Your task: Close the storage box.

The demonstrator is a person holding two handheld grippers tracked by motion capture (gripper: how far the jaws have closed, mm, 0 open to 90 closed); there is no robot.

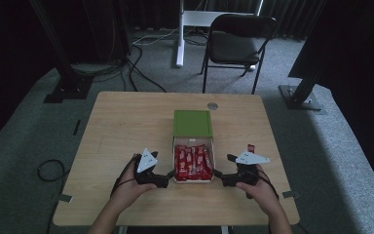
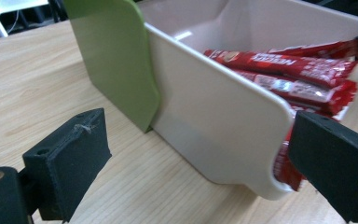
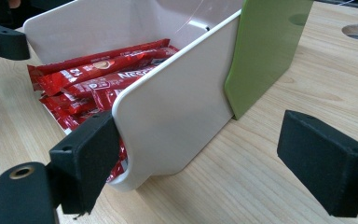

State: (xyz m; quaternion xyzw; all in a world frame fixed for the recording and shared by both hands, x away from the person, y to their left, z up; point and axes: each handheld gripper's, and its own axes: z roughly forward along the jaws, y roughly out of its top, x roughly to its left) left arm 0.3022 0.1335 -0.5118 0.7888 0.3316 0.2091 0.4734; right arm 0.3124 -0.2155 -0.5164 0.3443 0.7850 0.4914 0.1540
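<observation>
A white box (image 1: 174, 158) sits mid-table, its green lid (image 1: 193, 123) slid back over the far half. Red sachets (image 1: 193, 163) fill the uncovered near half. My left gripper (image 1: 170, 175) is open at the box's near left corner; in the left gripper view the gripper (image 2: 200, 163) straddles the side wall (image 2: 214, 112), with the sachets (image 2: 289, 70) beyond. My right gripper (image 1: 217, 173) is open at the near right corner. Its own view has the gripper (image 3: 205, 163) straddling the other wall (image 3: 177, 107), next to the lid (image 3: 265, 46) and sachets (image 3: 98, 70).
One loose red sachet (image 1: 251, 147) lies on the table just beyond my right gripper. A round cable hole (image 1: 213, 105) is in the tabletop behind the lid. A black chair (image 1: 238, 41) stands past the table's far edge. Bare wood lies on both sides of the box.
</observation>
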